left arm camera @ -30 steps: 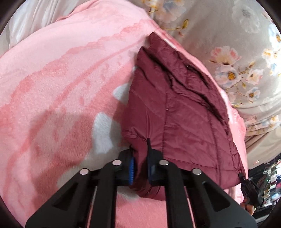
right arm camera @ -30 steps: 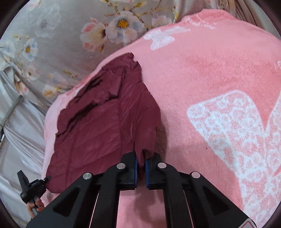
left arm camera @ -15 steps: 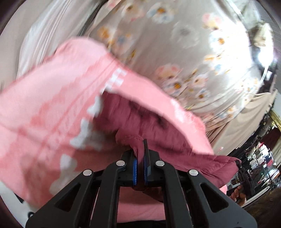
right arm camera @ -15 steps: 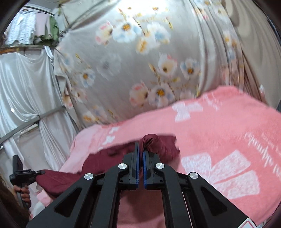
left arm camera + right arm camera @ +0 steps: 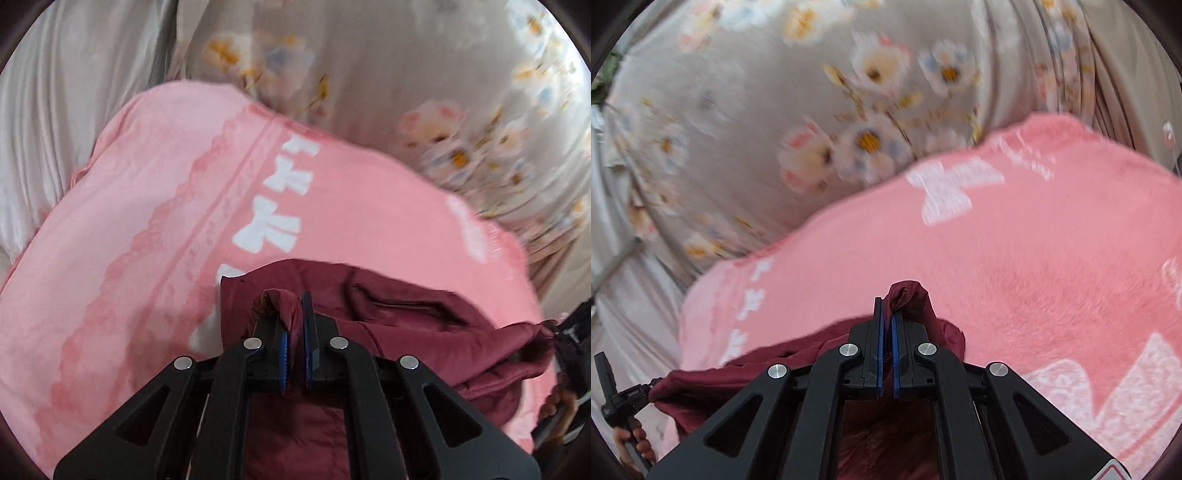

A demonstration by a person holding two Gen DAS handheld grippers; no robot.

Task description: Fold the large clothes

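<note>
Left tongs (image 5: 295,332) clenched on a bunched fold of the maroon jacket (image 5: 406,325); fabric loops over the left blade. Right tongs (image 5: 886,332) clenched on another corner of it, cloth bulging past the tips to the right. Jacket hangs between both tongs, over the pink blanket (image 5: 147,258) on the bed, nearer its floral-curtain (image 5: 738,110) edge.
</note>
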